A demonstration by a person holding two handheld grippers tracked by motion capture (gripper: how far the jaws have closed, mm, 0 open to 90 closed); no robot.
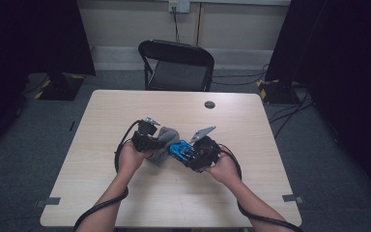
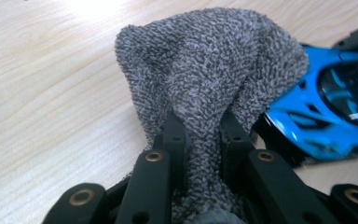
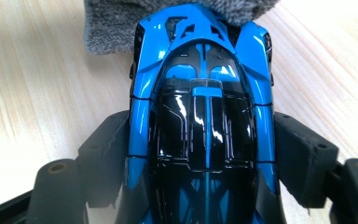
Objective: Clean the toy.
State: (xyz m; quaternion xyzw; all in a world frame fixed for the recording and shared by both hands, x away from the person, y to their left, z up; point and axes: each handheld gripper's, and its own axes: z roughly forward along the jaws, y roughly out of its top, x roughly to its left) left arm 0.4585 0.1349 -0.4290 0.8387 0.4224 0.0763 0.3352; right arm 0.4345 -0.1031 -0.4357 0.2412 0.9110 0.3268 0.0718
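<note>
Two hand-held grippers working over surface (image 1: 125,203): left hand-held gripper (image 2: 200,126) pinching grey cloth (image 2: 205,70), right hand-held gripper (image 3: 205,154) clamping blue car (image 3: 205,93), cloth touching car's end.

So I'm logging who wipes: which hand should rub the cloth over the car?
Left: the left gripper is shut on the grey cloth beside the blue toy car; the right gripper clamps that car.

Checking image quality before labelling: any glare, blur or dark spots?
High view: dim, room edges near black, table evenly lit. Left gripper view: grey cloth sharp, blue toy car soft, tabletop blown out at top. Right gripper view: streaky reflections on the car's black roof.
</note>
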